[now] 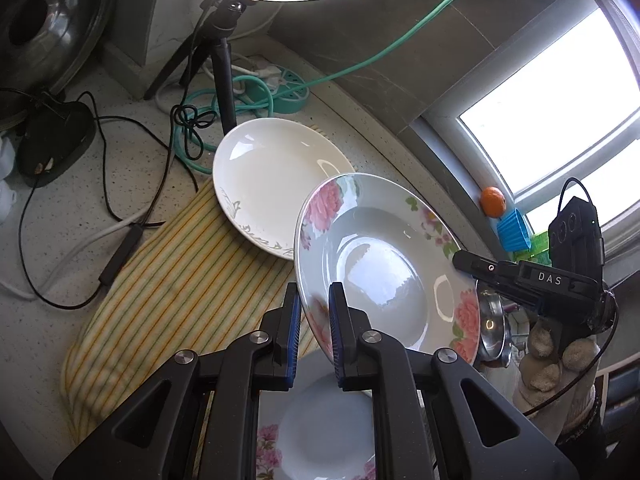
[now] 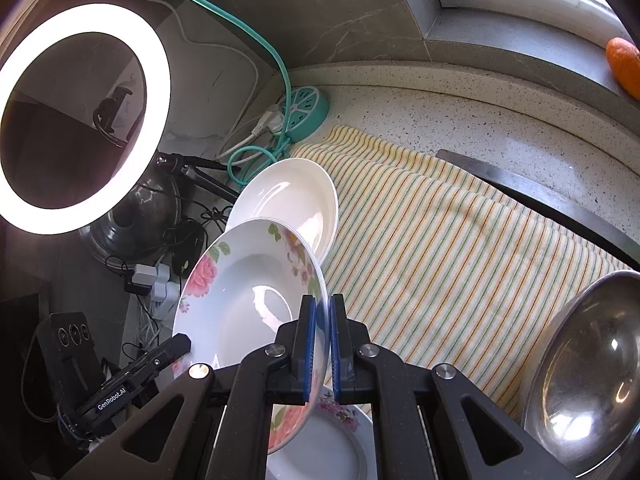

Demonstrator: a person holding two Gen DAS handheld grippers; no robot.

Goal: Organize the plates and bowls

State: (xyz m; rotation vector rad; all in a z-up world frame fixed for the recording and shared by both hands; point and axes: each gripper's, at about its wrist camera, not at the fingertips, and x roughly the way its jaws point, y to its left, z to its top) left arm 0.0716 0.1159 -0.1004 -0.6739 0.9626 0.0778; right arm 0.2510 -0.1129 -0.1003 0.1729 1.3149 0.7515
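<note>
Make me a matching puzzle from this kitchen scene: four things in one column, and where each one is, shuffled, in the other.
Things:
1. flowered plate
2. plain white plate
3. orange fruit
4. steel bowl

Places:
A. on the window ledge
B. lying on the striped cloth
C. held up by its rim between two sets of jaws
D. at the right edge of the right camera's view

Pairs: 1-C, 2-B, 3-A, 4-D

Black claw (image 1: pixel 314 320) arms, blue pads, silver screws; grey knit glove (image 1: pixel 556 364).
</note>
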